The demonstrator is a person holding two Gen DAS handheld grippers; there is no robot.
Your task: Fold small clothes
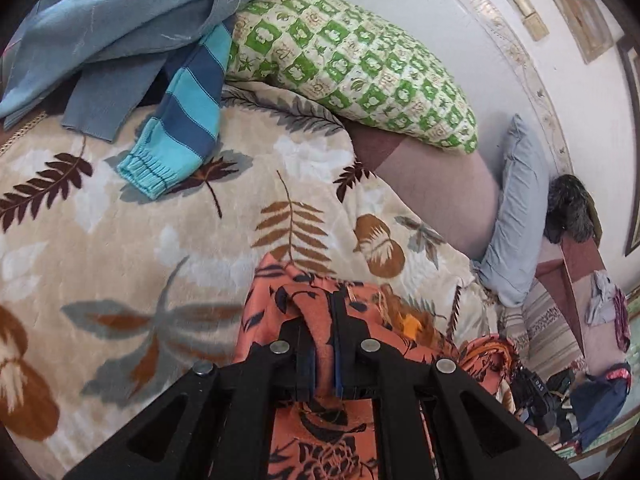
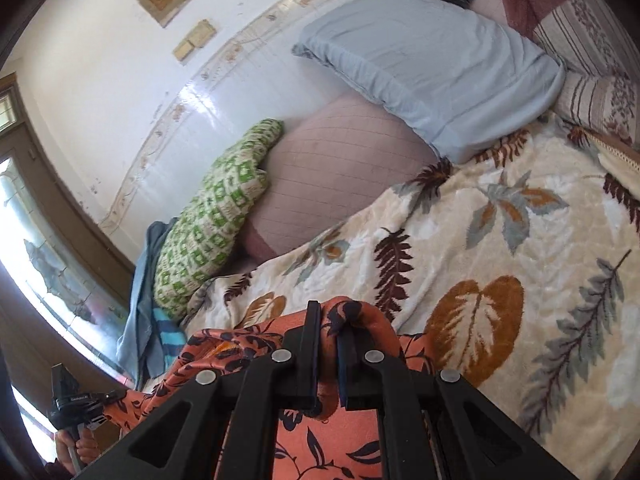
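Left gripper (image 1: 323, 308) clamped on the orange floral garment (image 1: 320, 432), held above the leaf-print blanket (image 1: 120, 240). Right gripper (image 2: 328, 320) pinches another edge of the same cloth. Looks like the spread step: next, pull edges apart and lay it flat on the blanket.

Plush blanket (image 1: 120, 216), matt cloth garment (image 2: 328, 440)
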